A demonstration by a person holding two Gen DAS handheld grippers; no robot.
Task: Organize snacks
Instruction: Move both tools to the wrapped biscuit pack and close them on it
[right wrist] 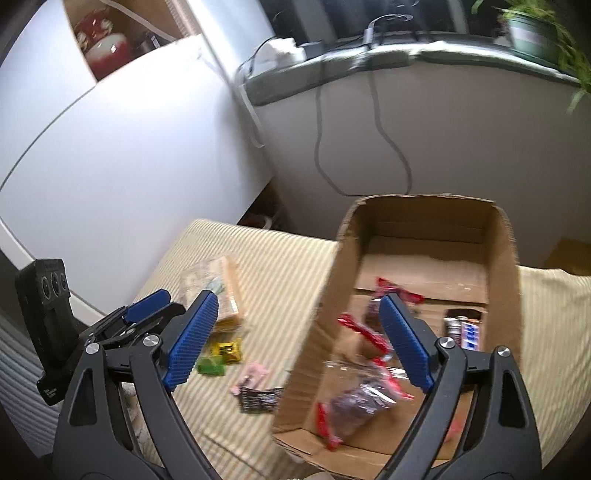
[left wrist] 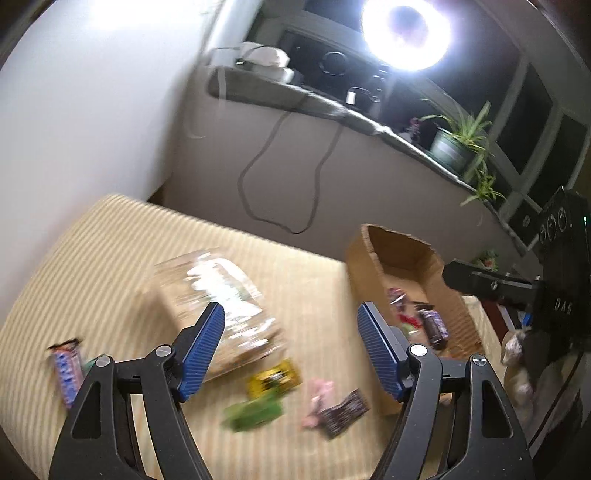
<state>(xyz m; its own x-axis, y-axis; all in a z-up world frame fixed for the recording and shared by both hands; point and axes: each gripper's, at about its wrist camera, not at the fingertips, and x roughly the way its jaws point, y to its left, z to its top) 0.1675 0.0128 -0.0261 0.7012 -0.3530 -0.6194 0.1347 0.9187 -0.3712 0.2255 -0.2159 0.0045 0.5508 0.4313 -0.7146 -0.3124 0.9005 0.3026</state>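
My left gripper [left wrist: 291, 347] is open and empty above the striped table [left wrist: 110, 258], over a clear plastic snack box [left wrist: 218, 306]. Loose snacks lie below it: a yellow packet [left wrist: 273, 380], a green packet [left wrist: 253, 411], a pink one [left wrist: 317, 398], a dark brown one [left wrist: 345, 410] and a blue bar [left wrist: 66, 369]. My right gripper [right wrist: 295, 339] is open and empty over the near left wall of the cardboard box [right wrist: 332, 295]. The box holds red-wrapped snacks [right wrist: 362, 332], a clear bag [right wrist: 358, 406] and a chocolate bar [right wrist: 469, 332]. The left gripper shows in the right wrist view [right wrist: 147, 306].
A grey window ledge [left wrist: 295, 96] with cables hanging down the wall [left wrist: 280, 177] runs behind the table. A potted plant [left wrist: 458, 144] stands on the ledge. A ring light [left wrist: 406, 33] glares above. A white wall [right wrist: 110, 166] is at left.
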